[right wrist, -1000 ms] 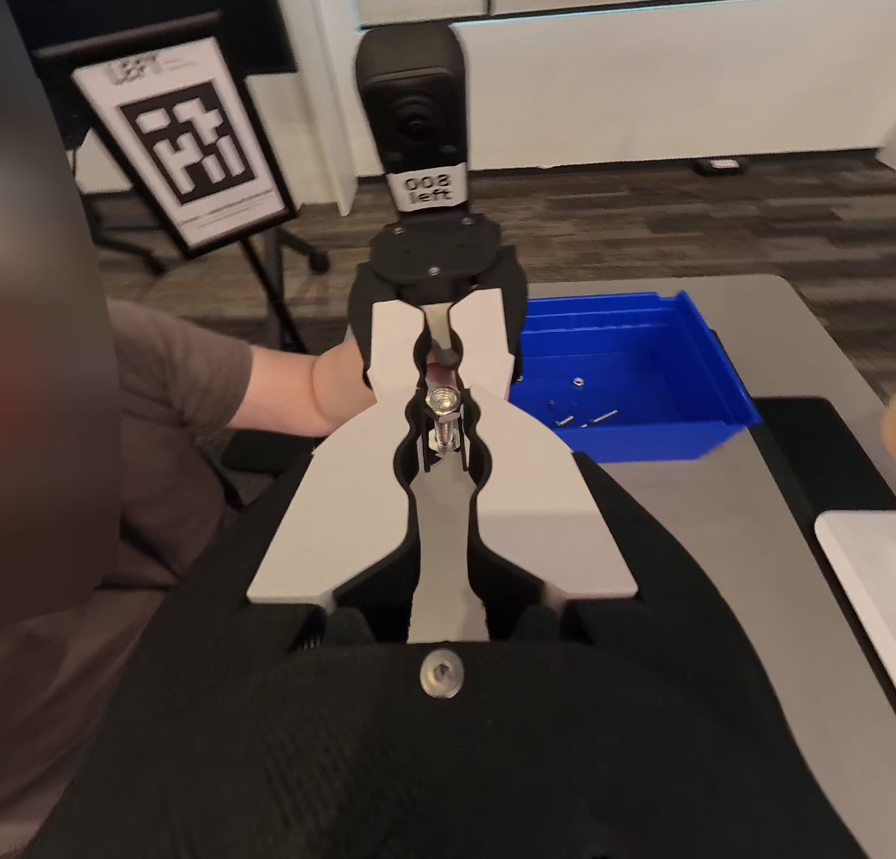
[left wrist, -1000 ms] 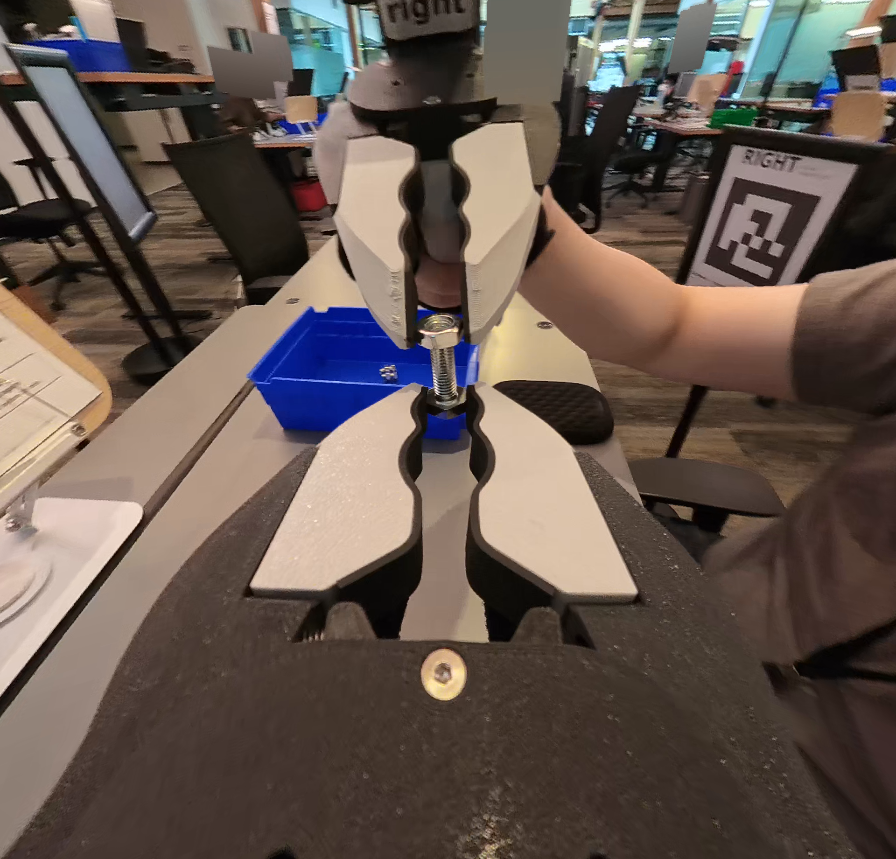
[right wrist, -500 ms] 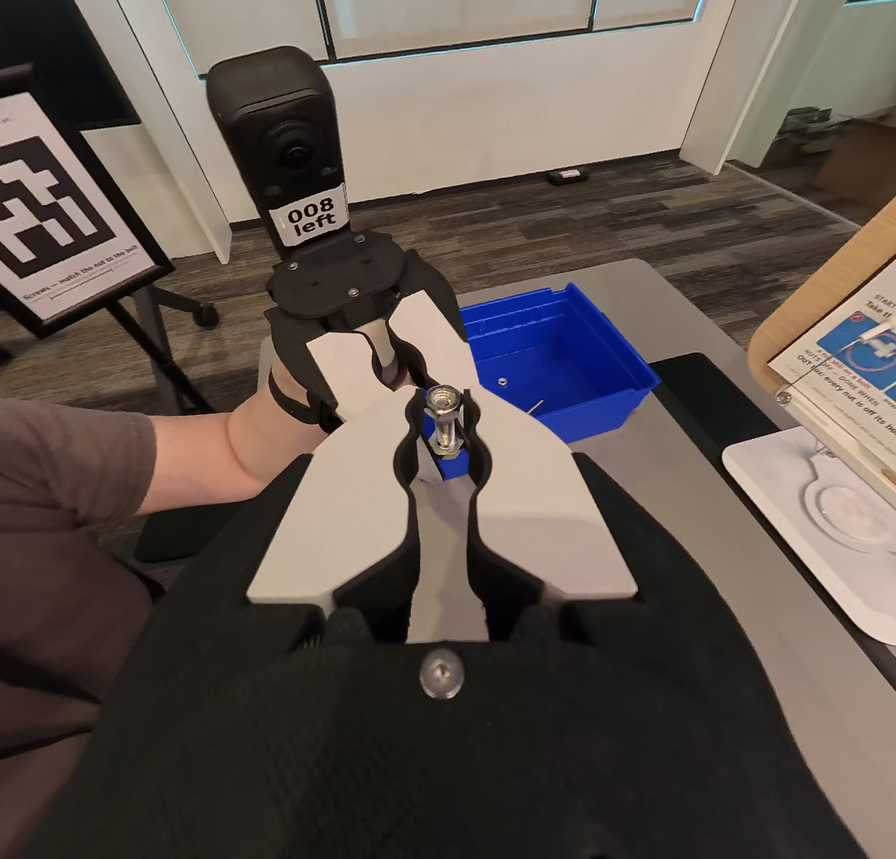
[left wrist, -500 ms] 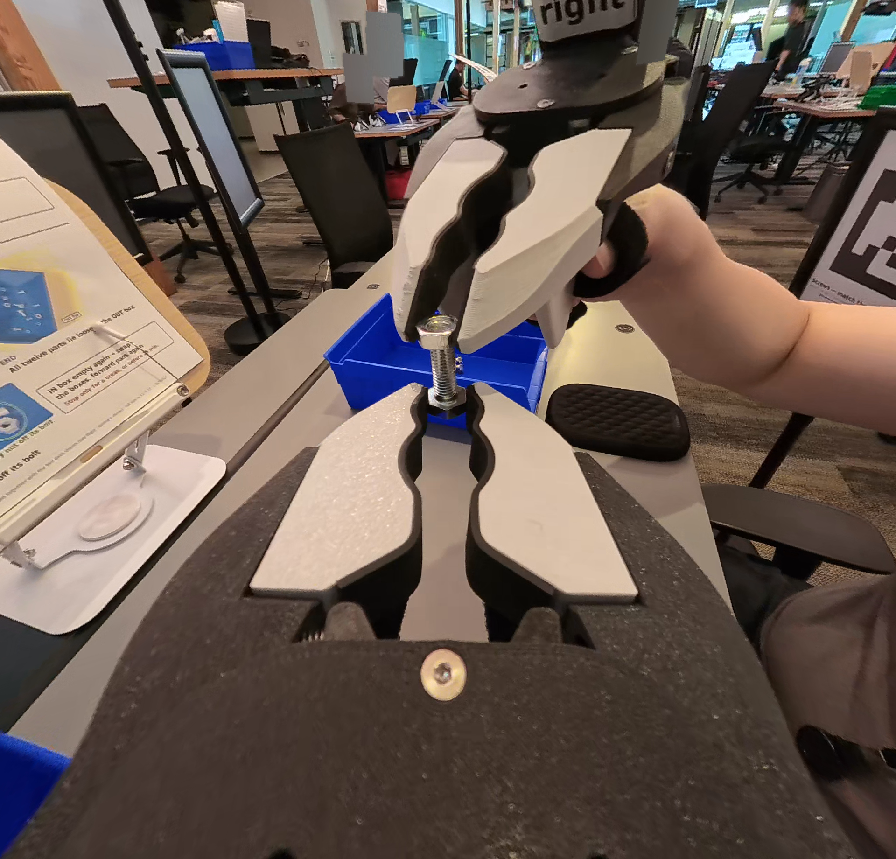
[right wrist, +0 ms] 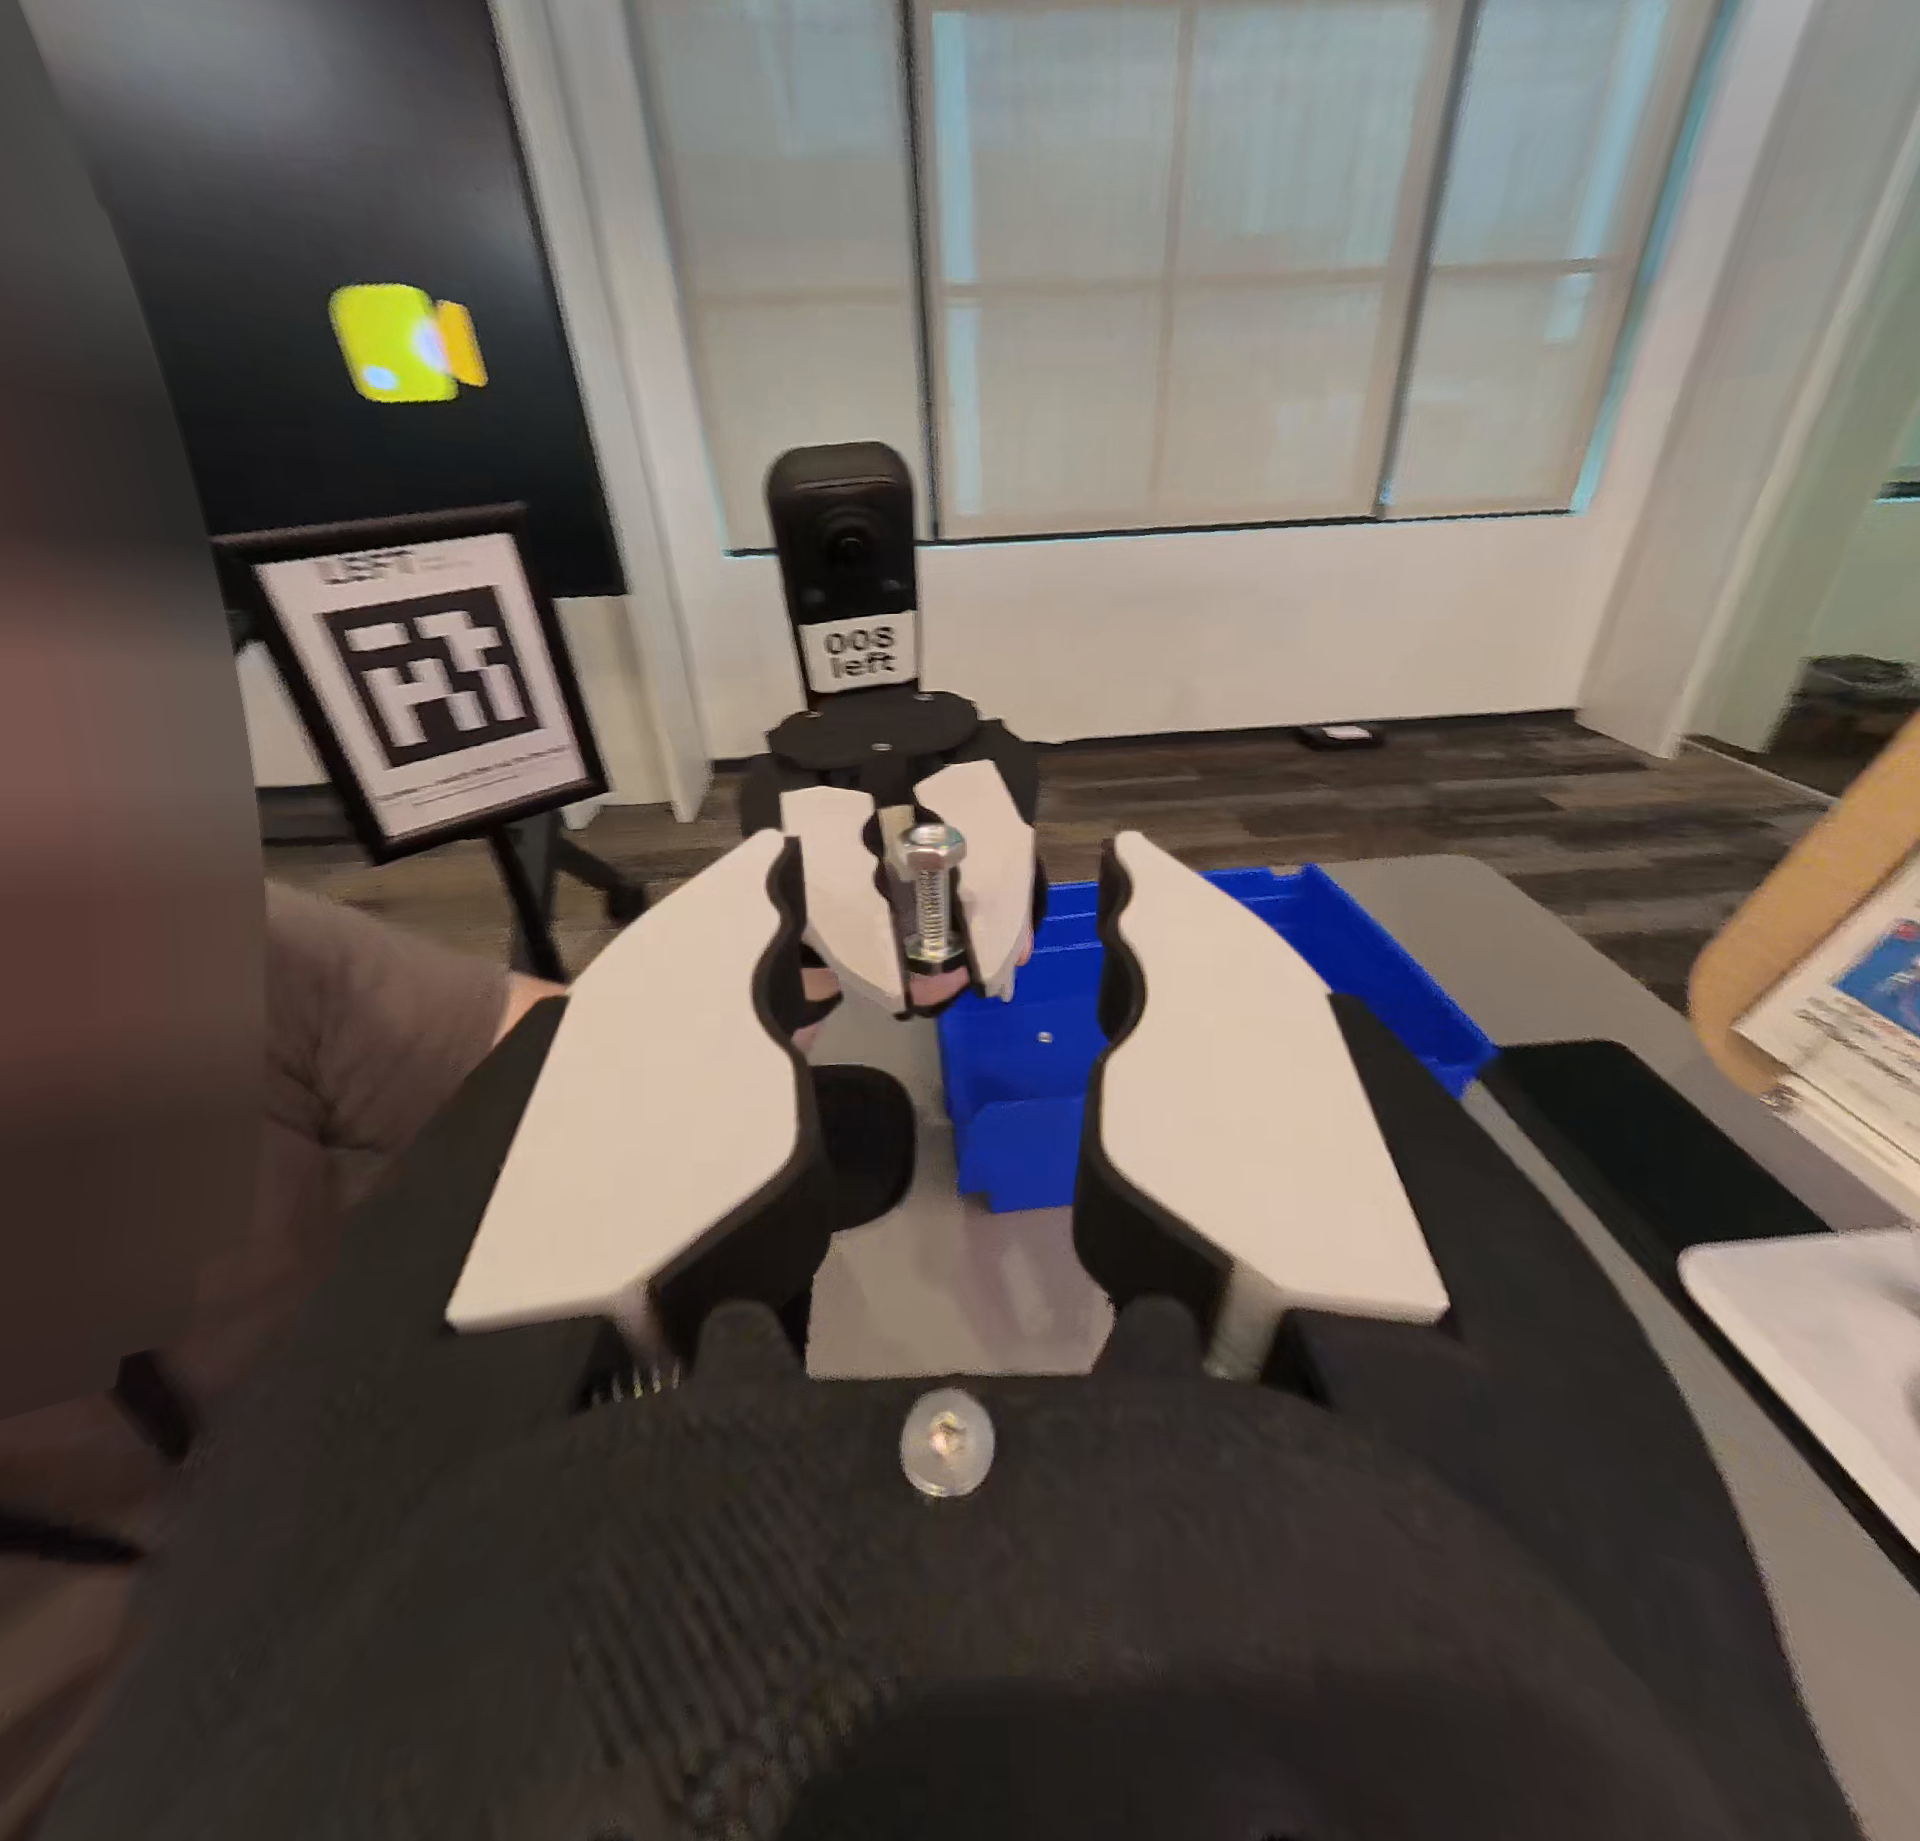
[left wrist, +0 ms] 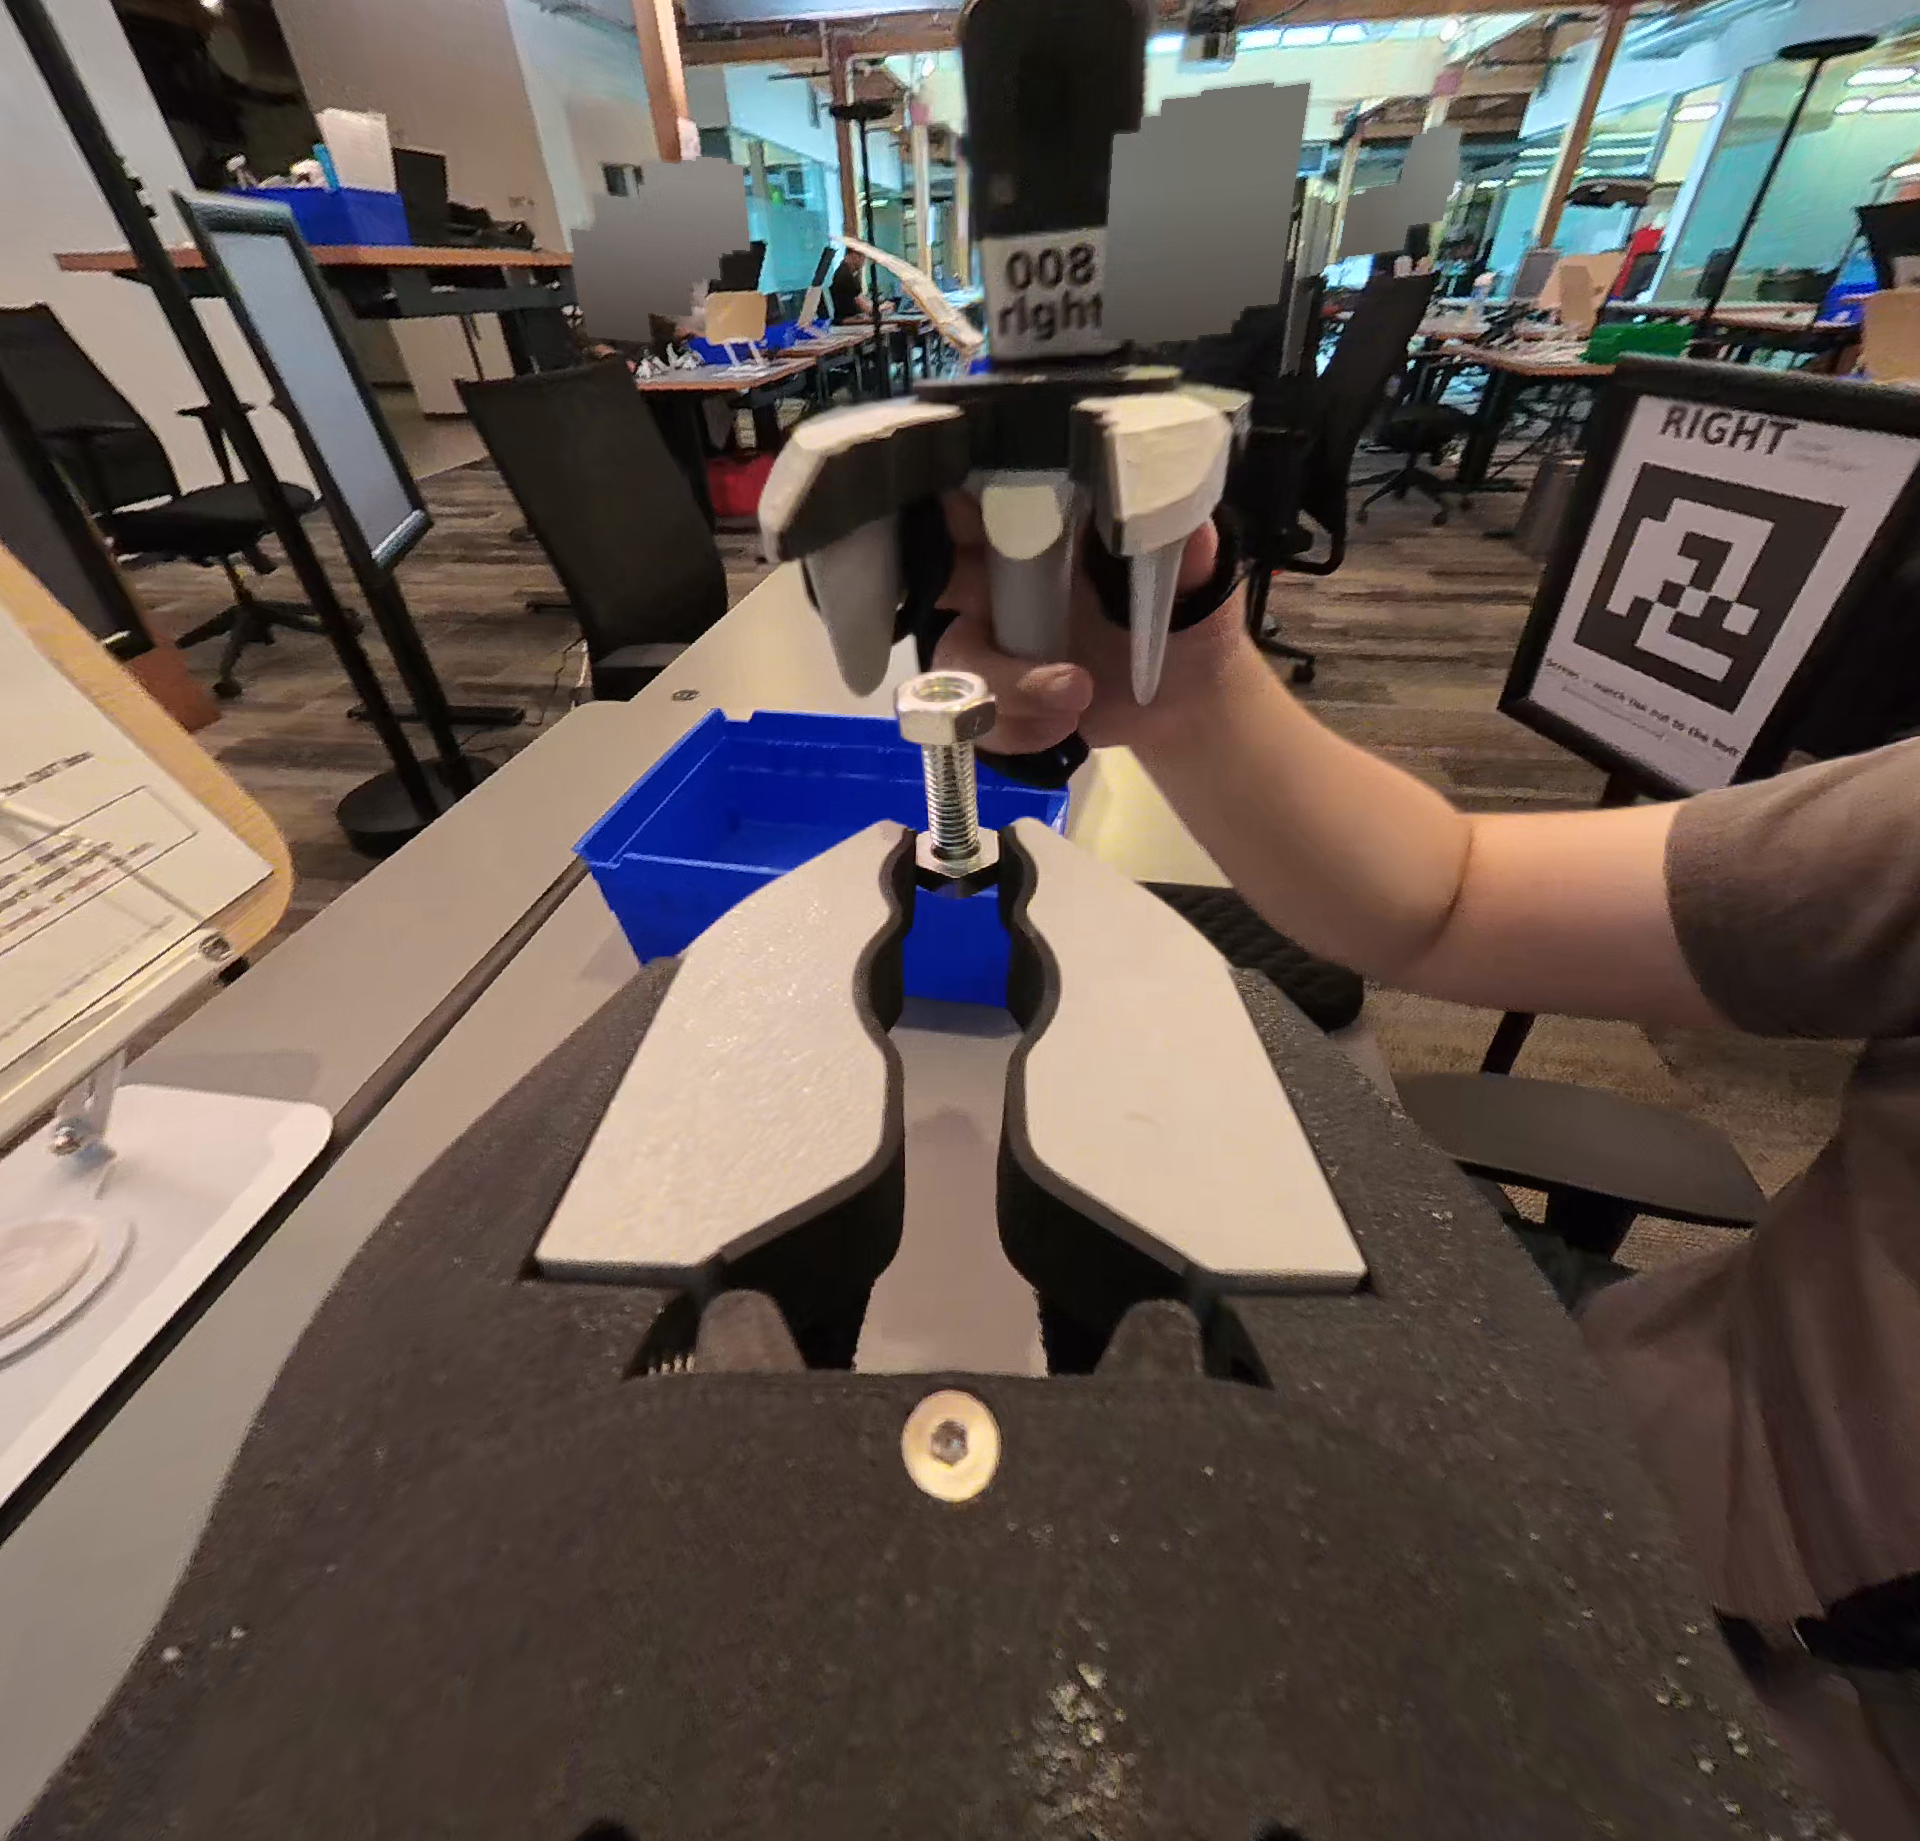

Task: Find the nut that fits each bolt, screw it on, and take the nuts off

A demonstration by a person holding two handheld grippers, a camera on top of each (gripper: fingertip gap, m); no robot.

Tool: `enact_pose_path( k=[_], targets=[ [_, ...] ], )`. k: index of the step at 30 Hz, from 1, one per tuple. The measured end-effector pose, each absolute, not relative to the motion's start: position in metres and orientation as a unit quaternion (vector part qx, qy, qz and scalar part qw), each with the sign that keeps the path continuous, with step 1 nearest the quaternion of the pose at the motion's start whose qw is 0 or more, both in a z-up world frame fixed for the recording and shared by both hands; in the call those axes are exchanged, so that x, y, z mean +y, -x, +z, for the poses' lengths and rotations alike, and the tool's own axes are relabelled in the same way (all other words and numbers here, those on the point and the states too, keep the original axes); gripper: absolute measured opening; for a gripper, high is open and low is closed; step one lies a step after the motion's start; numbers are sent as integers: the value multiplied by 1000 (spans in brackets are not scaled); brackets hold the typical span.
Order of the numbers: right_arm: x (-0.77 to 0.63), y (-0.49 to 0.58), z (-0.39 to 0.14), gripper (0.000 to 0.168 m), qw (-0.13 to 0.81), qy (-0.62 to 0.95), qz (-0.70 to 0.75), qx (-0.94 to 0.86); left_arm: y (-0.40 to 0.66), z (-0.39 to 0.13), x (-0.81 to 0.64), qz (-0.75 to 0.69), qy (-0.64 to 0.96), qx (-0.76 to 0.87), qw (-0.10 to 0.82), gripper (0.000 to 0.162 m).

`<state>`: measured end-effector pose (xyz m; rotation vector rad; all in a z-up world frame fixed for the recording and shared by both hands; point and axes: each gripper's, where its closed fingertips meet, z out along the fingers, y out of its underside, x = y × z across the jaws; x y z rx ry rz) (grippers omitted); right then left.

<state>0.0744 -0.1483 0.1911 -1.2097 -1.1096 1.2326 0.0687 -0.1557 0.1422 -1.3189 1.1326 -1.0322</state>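
1. Clamping the bolt [left wrist: 951, 794] by its lower hex end in the left gripper [left wrist: 956, 846], fingers clenched on it; held it upright, with the blue bin [left wrist: 748, 835] behind it toward 12 o'clock.
2. Found the hex nut [left wrist: 943, 708] at the very top of the thread, at 12 o'clock from the clamp, seemingly on by only a few turns.
3. Hung the right gripper [left wrist: 1003, 679] at 12 o'clock beyond the nut, fingers spread wide, grasping nothing, clear of the nut.
4. Judged likely to shove the bolt sideways and tilt it in the clamp if closed off-centre.
5. Judged likely to slip if pinched on the hex corners instead of the flats.
6. Judged likely to lose the nut to the grey table [left wrist: 416, 960] or the floor, not the bin, if spun off under a loose pinch.
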Motion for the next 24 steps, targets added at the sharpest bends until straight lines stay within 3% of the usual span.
enact_pose_path(
  k=[7, 14, 24],
  targets=[
    [-158, -90, 173, 62, 507, 421, 545, -518, -94, 123, -139, -425, 546, 465, 552, 14],
    [-143, -87, 134, 66, 479, 444, 559, -512, -102, 100, -128, -424, 565, 478, 522, 14],
    [-149, -89, 140, 66, 488, 413, 577, -509, -114, 96, -134, -410, 561, 491, 526, 14]
  ],
)
